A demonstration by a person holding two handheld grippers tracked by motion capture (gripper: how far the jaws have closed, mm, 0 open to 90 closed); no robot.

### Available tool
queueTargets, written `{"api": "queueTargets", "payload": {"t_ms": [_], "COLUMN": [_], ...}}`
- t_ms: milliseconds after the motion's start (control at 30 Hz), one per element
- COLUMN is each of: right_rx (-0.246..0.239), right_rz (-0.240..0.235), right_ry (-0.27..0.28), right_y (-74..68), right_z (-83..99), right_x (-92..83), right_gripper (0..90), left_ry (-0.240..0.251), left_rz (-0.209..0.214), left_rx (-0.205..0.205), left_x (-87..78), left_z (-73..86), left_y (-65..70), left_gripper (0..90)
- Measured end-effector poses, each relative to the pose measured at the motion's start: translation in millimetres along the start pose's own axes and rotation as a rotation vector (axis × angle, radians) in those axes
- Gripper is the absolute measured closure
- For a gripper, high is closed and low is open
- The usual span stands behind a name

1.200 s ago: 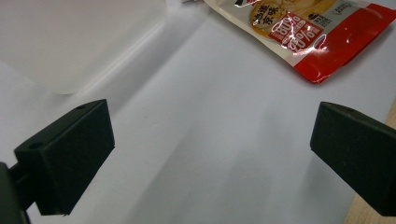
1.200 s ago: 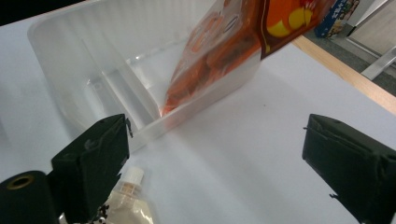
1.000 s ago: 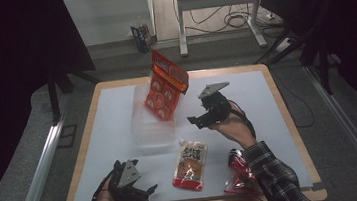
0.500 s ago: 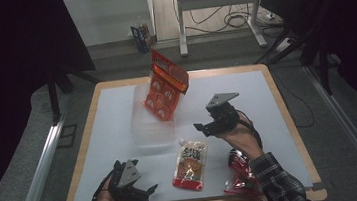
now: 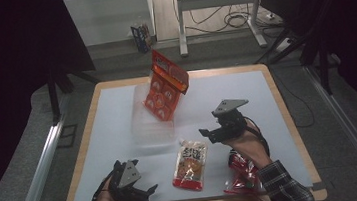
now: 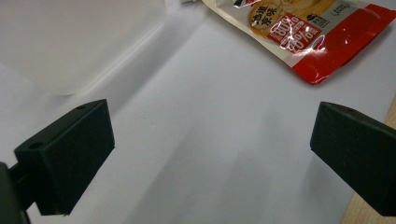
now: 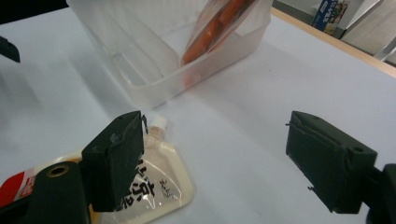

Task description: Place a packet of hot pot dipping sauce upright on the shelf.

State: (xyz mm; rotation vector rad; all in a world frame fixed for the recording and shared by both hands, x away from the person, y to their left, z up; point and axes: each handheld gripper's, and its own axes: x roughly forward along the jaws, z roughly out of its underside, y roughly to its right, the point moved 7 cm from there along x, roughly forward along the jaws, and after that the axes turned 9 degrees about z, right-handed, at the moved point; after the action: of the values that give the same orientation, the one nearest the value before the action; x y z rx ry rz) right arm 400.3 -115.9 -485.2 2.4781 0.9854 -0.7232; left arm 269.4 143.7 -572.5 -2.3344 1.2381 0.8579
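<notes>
Both our jaws apart and empty, our right gripper (image 5: pixel 209 133) nears the pouch (image 5: pixel 190 164) at lower centre; its slick film may slip from the pads, while our left gripper (image 5: pixel 143 194) waits.

Wood-edged table (image 5: pixel 269 78) with white top sits on grey carpet floor (image 5: pixel 30 146). Dark curtains (image 5: pixel 14 42) hang left and right. Behind: white wall panel (image 5: pixel 107 17), metal desk frame (image 5: pixel 216 1) with loose cables (image 5: pixel 238 21) on the floor, small blue box (image 5: pixel 140 36). Aluminium rails (image 5: pixel 40 170) run along both sides.
</notes>
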Motion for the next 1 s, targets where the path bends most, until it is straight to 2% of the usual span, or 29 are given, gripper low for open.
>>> {"api": "queueTargets", "payload": {"t_ms": [200,467,600,733,1000], "right_rx": [0.003,0.014,0.000,0.004,-0.010], "right_rz": [0.012,0.019,0.031,0.028,0.015], "right_ry": [-0.018,-0.047,-0.064,-0.068,-0.112], "right_y": [-0.9,-4.1,-6.5,-9.1,-12.7], "right_z": [12.0,31.0,39.2,46.0,70.8], "right_x": [-6.5,-15.6,-21.9,-29.8,-48.8], "right_gripper": [20.8,29.0,33.2,37.3,45.1], "left_ry": [0.002,0.003,0.003,0.005,0.008], "left_rz": [-0.003,-0.004,-0.003,-0.004,-0.005], "left_rx": [0.003,0.006,0.006,0.006,0.006], "left_x": [-0.3,-0.2,-0.2,-0.6,-0.3], "left_z": [-0.3,-0.5,-0.6,-0.8,-1.2], "left_y": [0.2,0.4,0.5,0.4,0.9], "left_gripper": [0.0,0.0,0.0,0.0,0.0]}}
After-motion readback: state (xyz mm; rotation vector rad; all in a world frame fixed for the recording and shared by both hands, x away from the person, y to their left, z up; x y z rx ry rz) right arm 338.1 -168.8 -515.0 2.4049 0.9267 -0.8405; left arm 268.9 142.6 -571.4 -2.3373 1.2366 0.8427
